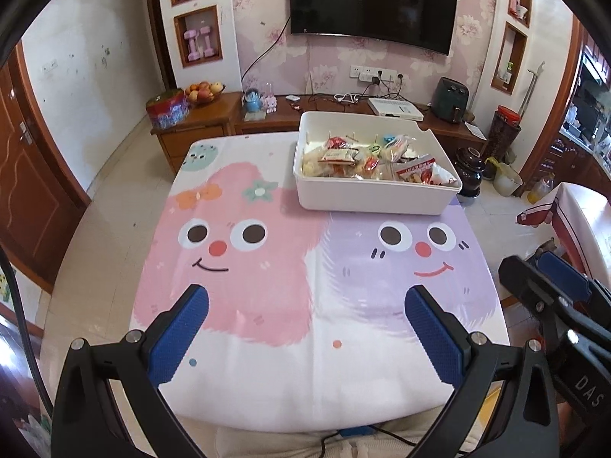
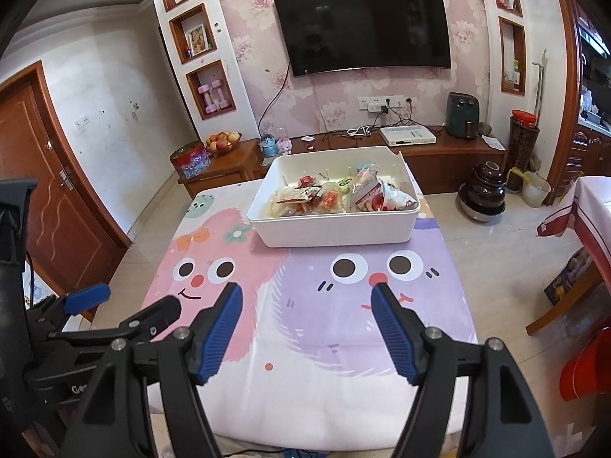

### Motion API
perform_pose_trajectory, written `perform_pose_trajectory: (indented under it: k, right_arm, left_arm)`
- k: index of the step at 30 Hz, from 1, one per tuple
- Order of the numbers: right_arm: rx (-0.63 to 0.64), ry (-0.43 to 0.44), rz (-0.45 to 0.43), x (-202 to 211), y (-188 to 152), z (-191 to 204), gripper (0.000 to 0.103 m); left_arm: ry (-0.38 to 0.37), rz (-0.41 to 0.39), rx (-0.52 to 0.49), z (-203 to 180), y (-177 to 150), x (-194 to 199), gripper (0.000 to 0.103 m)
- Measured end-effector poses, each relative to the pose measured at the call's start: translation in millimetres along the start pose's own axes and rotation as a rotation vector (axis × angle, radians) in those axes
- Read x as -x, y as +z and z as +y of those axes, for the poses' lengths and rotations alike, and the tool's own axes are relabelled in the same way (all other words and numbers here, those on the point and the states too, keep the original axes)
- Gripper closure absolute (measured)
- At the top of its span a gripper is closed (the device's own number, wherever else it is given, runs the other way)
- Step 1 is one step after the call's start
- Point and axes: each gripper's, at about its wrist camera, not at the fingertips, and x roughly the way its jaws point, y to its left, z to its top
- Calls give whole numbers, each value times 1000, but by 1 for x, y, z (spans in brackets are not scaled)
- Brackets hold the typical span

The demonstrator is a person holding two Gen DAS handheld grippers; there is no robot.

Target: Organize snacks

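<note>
A white rectangular bin stands at the far side of the table, filled with several wrapped snacks in clear, red and white packets. My left gripper hovers open over the near part of the tablecloth, blue pads wide apart, nothing between them. My right gripper is open too and empty, over the purple cartoon face. Each gripper shows at the edge of the other's view: the right gripper beside the table's right edge, the left gripper at the left. Both sit well short of the bin.
The table wears a pink and purple cartoon-face cloth. Behind it runs a low wooden cabinet with a fruit bowl, tin, router and cables, under a wall television. A dark jar and bucket stand on the floor right; another table edge is far right.
</note>
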Motion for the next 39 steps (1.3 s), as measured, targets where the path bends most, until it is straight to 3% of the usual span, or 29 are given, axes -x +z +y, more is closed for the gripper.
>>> perform_pose_trajectory:
  k: [11,39]
  right_arm:
    - [-7,8,29,-6,-5,1,32]
    - [-1,8,35,-7,-8,4,32]
  left_arm:
    - [42,-30,4,2,-2,5,1]
    - [26,-14,18,6,-2,3,1]
